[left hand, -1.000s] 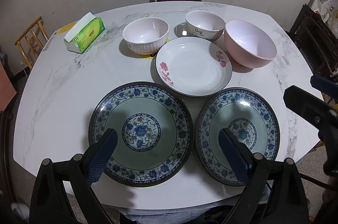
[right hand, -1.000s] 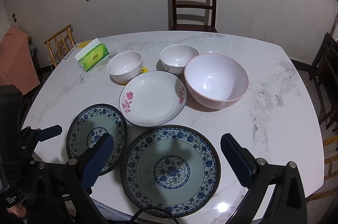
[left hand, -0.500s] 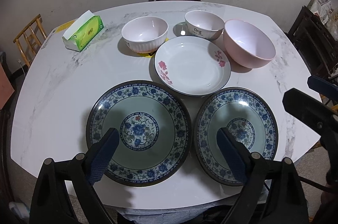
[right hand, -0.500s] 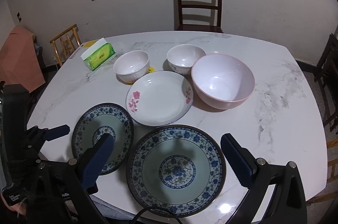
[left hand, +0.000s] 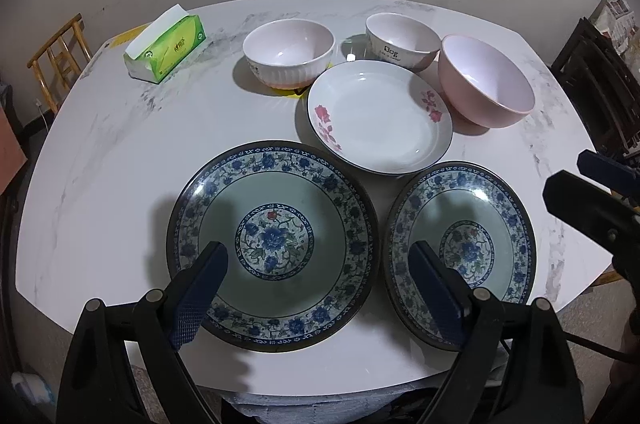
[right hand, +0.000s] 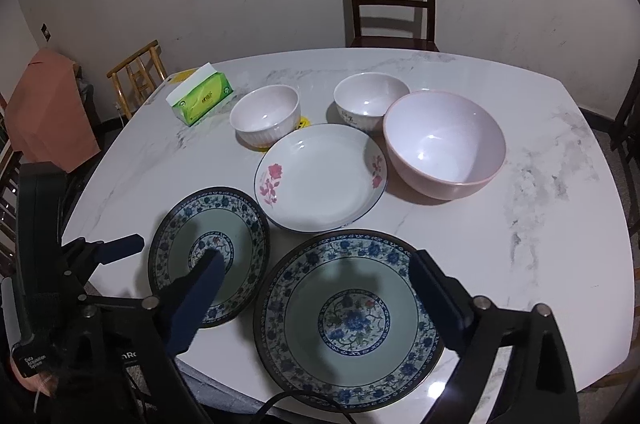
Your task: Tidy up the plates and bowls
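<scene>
Two blue-patterned plates lie at the table's near edge: the left plate and the right plate. Behind them is a white plate with pink flowers. At the back stand a ribbed white bowl, a small lettered bowl and a large pink bowl. My left gripper is open and empty above the left plate. My right gripper is open and empty above the right plate.
A green tissue box sits at the table's back left. A dark wooden chair stands behind the marble table. A bamboo chair is at the left, and dark chairs at the right.
Both grippers have shifted slightly, so the dishes sit a little differently in view. Both stay open and empty. No dish has moved.
</scene>
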### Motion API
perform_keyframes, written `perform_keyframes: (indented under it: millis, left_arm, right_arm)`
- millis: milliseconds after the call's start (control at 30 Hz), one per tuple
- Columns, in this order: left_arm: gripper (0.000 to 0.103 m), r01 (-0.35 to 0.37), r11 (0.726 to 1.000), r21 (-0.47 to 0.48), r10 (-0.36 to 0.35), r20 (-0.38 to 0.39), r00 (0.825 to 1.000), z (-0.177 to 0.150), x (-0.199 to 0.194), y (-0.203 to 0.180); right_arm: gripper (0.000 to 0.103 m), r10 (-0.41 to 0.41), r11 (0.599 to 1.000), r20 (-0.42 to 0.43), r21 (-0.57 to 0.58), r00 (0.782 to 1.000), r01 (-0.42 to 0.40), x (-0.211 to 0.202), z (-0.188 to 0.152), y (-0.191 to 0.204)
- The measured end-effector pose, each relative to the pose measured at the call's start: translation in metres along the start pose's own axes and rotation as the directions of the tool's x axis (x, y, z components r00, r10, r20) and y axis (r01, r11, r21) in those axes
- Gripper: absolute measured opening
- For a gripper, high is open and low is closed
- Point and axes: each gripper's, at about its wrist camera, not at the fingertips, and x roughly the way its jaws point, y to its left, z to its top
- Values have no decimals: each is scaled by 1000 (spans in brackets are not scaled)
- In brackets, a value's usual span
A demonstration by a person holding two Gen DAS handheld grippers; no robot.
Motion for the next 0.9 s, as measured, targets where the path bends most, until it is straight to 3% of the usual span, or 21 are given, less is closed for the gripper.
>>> perform_keyframes:
  millis: [167,267,400,600,767,900]
  left_arm:
    - [85,8,1000,-21,-8,-5,1000,-1,4,8]
    - [81,28,998,-53,-29,-10,1000,-2,6,19]
    - [73,62,992,-113,-65,-23,998,-4,11,37]
    - [54,93,972,-215,-104,-41,994,-11,19,74]
    - [39,107,948,-299,-128,-53,990,-20,26,106]
    - [38,114,925,-363,-142,-52,988,-26,29,129]
  right_arm:
    - [87,39,999,-3,-13,999,-39,5,1,2]
    - [77,115,993,-20,-13,993,-115,11,3,4]
    - [69,214,977,-63,3,975,-215,26,5,3]
    - [55,360,933,-137,50,923,-356,62,13,6]
    - [45,398,917,-202,72,895,-392,90,17,12]
    - [42,392,920,-243,79,887,-384,111,20,18]
